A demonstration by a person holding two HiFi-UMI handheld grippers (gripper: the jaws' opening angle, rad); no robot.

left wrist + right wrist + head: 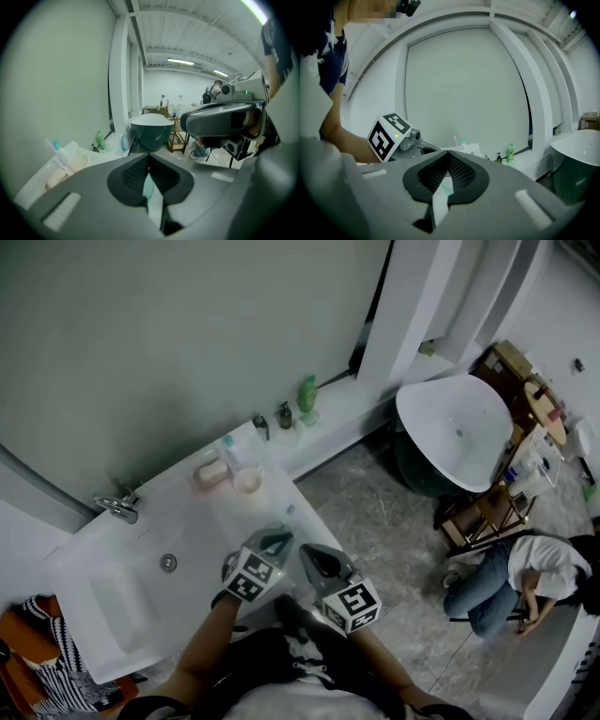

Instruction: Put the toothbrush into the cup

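Note:
A pale pink cup (247, 481) stands at the back right corner of the white sink counter (202, 521). A toothbrush (229, 450) with a teal tip rises beside or out of the cup; I cannot tell which. In the left gripper view the cup (78, 162) and toothbrush (56, 151) lie far off to the left. My left gripper (277, 538) and right gripper (314, 557) hover side by side over the counter's front edge, well short of the cup. Both are shut with nothing between their jaws, as the left gripper (148, 157) and right gripper (448, 153) views show.
A pinkish soap (211, 473) lies left of the cup. The faucet (120, 507) and drain (168, 562) are to the left. A green bottle (307, 395) and a dark bottle (284, 414) stand on the ledge. A white tub (459, 432) and a seated person (525, 568) are right.

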